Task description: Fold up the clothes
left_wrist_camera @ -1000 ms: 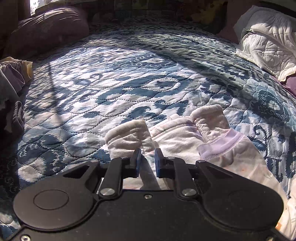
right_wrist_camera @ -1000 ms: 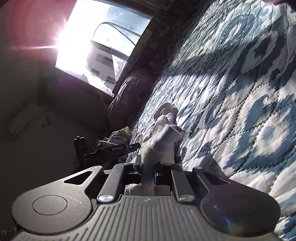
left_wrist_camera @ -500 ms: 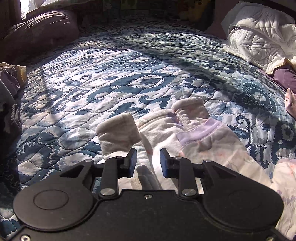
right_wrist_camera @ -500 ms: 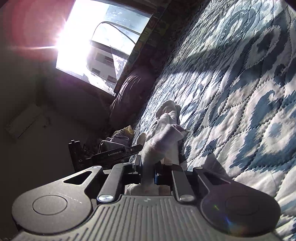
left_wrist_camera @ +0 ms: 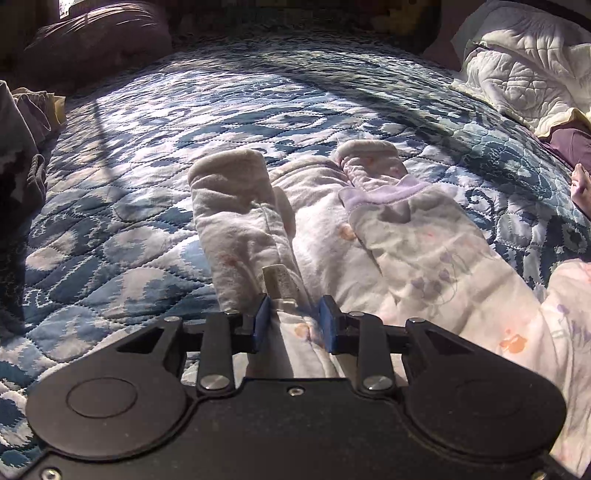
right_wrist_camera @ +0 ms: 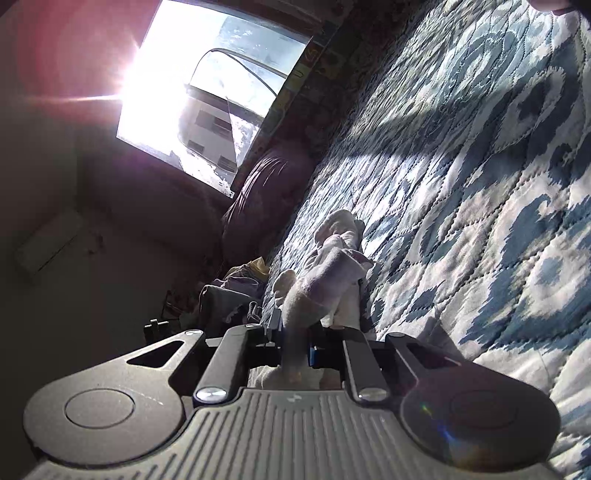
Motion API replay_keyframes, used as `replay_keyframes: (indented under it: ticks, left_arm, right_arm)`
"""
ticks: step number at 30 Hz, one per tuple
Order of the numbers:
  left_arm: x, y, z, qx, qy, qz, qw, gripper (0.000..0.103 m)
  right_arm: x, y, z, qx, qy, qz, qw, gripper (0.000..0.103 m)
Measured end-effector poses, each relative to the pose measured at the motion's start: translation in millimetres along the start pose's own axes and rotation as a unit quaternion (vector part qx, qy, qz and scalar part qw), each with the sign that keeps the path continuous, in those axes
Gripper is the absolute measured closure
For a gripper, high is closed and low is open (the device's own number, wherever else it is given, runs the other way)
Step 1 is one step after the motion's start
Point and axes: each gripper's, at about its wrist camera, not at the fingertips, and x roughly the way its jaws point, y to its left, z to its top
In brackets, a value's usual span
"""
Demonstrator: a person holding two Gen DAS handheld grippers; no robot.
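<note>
Spread flat on a blue-and-white quilted bedspread (left_wrist_camera: 155, 206): a small white garment (left_wrist_camera: 332, 236) with faint orange and lilac flower prints and a lilac-trimmed edge, both padded feet pointing away from the camera. Left gripper (left_wrist_camera: 295, 321) low over the near end of the garment, blue pads parted with a strip of cloth and a small tag lying loose in the gap — not pinched. Left leg of the garment just ahead of the left pad, right leg angled off toward the right.

In the right wrist view, strongly tilted: right gripper (right_wrist_camera: 293, 341) clamped on a bunched fold of the same garment (right_wrist_camera: 325, 269), cloth rising out from between the narrow pads and lifted off the bedspread (right_wrist_camera: 480, 184).

Dark purple pillow (left_wrist_camera: 96, 33) at the far left of the bed; heap of other clothes (left_wrist_camera: 22, 122) at the left edge; cream quilted blanket (left_wrist_camera: 524, 62) at far right. Bright window (right_wrist_camera: 207, 85) with hard glare beyond the pillow. Part of a person's skin at the right edge of the left view — too little to tell which part.
</note>
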Motion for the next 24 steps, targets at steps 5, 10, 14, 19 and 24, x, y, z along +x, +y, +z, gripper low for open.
replay_keyframes:
  ticks: [5, 10, 14, 19, 24]
  left_arm:
    - [-25, 12, 12, 0.0, -0.022, -0.024, 0.9995, 0.074]
    - [-14, 41, 42, -0.054, -0.053, 0.016, 0.997, 0.074]
    - [15, 45, 58, -0.045, -0.043, 0.053, 0.9966, 0.074]
    - [45, 35, 62, -0.007, -0.039, 0.043, 0.9983, 0.074]
    - [63, 28, 55, 0.018, -0.024, 0.021, 0.9993, 0.07]
  right_arm:
    - [-6, 9, 3, -0.005, -0.01, 0.051, 0.999, 0.087]
    - [-14, 14, 8, -0.004, -0.029, 0.097, 0.995, 0.088]
    - [-21, 5, 14, 0.021, -0.042, 0.11, 0.993, 0.087]
    - [-21, -11, 15, 0.039, -0.025, 0.056, 0.997, 0.087]
    - [-8, -32, 10, 0.068, 0.007, -0.022, 0.997, 0.087]
